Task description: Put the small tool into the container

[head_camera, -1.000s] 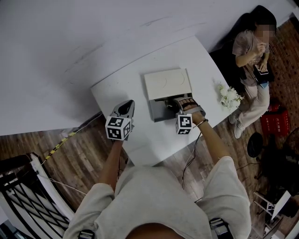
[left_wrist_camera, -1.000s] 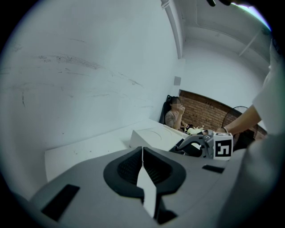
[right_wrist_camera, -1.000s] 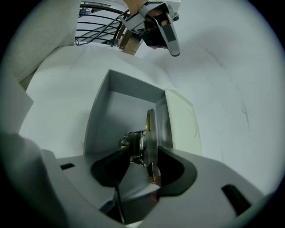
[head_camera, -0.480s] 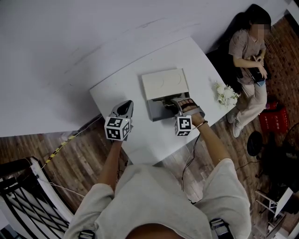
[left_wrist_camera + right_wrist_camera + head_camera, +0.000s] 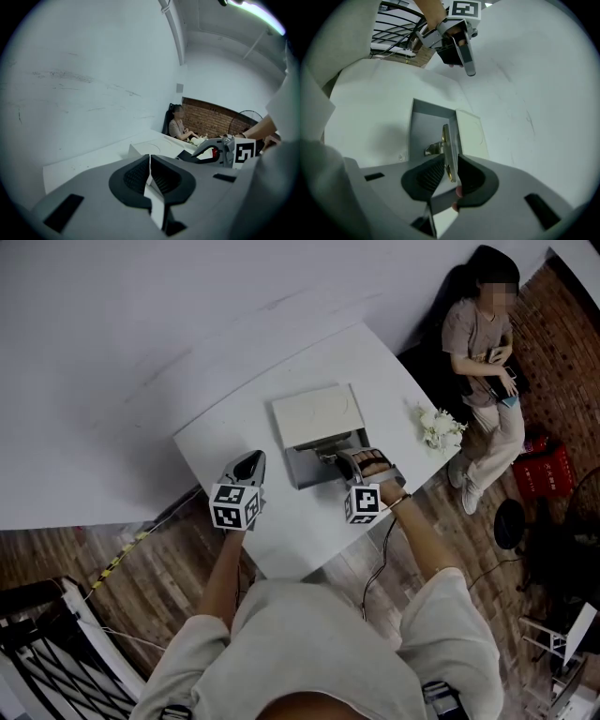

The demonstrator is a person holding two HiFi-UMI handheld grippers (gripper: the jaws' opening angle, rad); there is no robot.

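Over the container (image 5: 424, 124), right hand-held gripper (image 5: 451, 163) just closed on small tool (image 5: 448, 145).

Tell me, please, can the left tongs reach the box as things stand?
Probably yes: the left tongs hover beside the box with only bare table between. The right tongs, which have just closed on the tool, hang over its open tray and could crowd them.

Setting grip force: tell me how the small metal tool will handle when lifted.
The small metal tool looks thin and shiny: probably stiff, light, perhaps slippery. The right gripper, jaws just closed further, pinches one end, so it might pivot.
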